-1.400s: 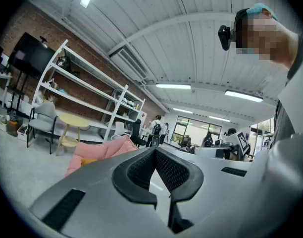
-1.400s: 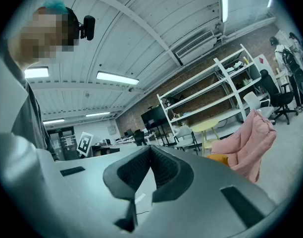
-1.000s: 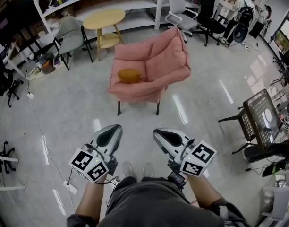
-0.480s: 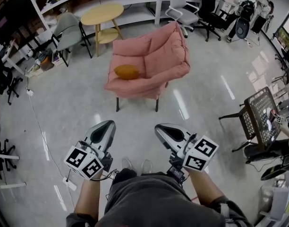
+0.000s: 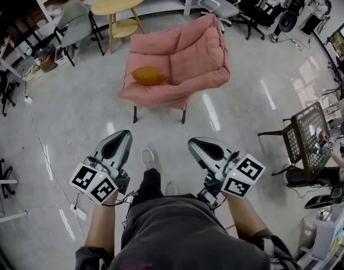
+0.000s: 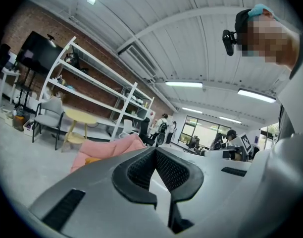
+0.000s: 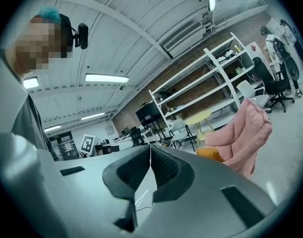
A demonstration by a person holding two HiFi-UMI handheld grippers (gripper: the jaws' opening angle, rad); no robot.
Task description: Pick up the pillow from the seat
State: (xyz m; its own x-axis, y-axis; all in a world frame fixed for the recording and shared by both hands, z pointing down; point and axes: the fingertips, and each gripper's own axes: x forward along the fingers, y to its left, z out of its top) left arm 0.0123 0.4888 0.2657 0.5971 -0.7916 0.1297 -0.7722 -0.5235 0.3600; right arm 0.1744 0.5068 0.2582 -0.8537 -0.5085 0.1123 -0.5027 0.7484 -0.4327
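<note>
A glossy grey floor [image 5: 76,111] fills most of the head view, with white shelves [image 5: 161,4] along its far edge. A pink armchair [image 5: 189,55] on thin dark legs stands in the open floor, well ahead of the person. To the right is a black mesh chair [image 5: 307,136].

Low in the head view the person's leg [image 5: 149,187] reaches forward, its shoe [image 5: 148,159] on the floor between the two tools. The left tongs [image 5: 124,134] and right tongs [image 5: 195,144] are held side by side and point towards the armchair, well apart from it. Each gripper view shows ribbed pads meeting at the tips with nothing between them, so both tongs are fully closed and empty.

The orange pillow [image 5: 148,76] lies on the armchair's seat, at its left side in the head view, just in front of the backrest.
</note>
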